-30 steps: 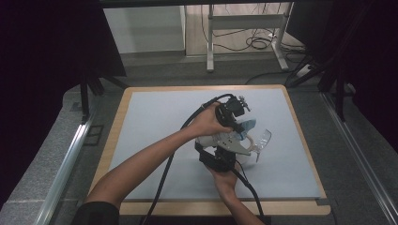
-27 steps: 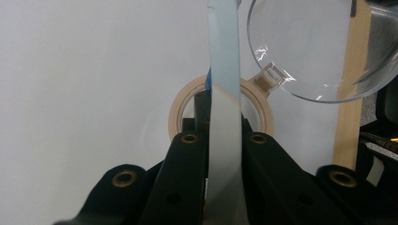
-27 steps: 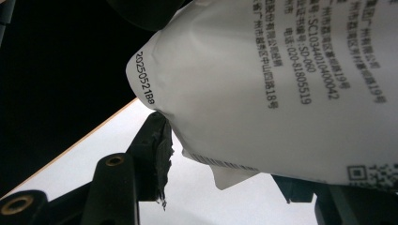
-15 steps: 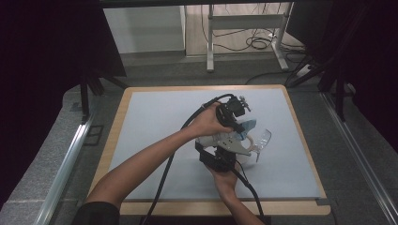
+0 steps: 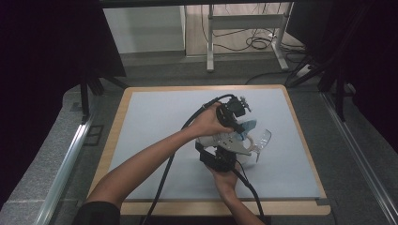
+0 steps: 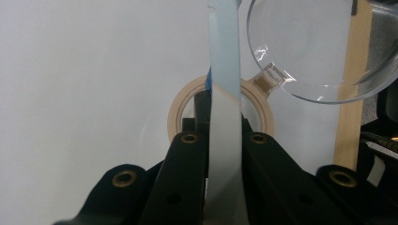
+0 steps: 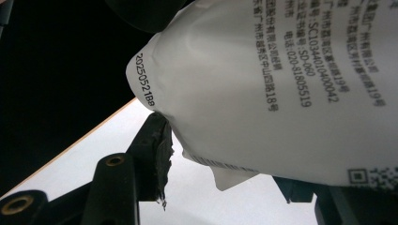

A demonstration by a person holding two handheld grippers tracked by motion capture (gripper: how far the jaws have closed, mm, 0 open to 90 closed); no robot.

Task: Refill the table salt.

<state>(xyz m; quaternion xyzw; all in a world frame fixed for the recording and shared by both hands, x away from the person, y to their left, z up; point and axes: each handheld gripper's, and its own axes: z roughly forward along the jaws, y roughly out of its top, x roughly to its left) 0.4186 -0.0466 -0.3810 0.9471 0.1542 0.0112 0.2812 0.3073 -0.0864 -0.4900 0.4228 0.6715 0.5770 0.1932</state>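
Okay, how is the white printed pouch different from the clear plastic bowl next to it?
The soft white plastic pouch is opaque and carries black print; the round clear plastic bowl is see-through and plain. The pouch looks puffed and creased, while the bowl looks rigid, with a small tab on its rim. The pouch is clamped in the right tool; the bowl is in neither tool. Both look like plastic.

A wood-edged table (image 5: 300, 136) stands on grey floor (image 5: 155, 63), black curtains (image 5: 42, 56) either side, cables (image 5: 256, 43) behind.
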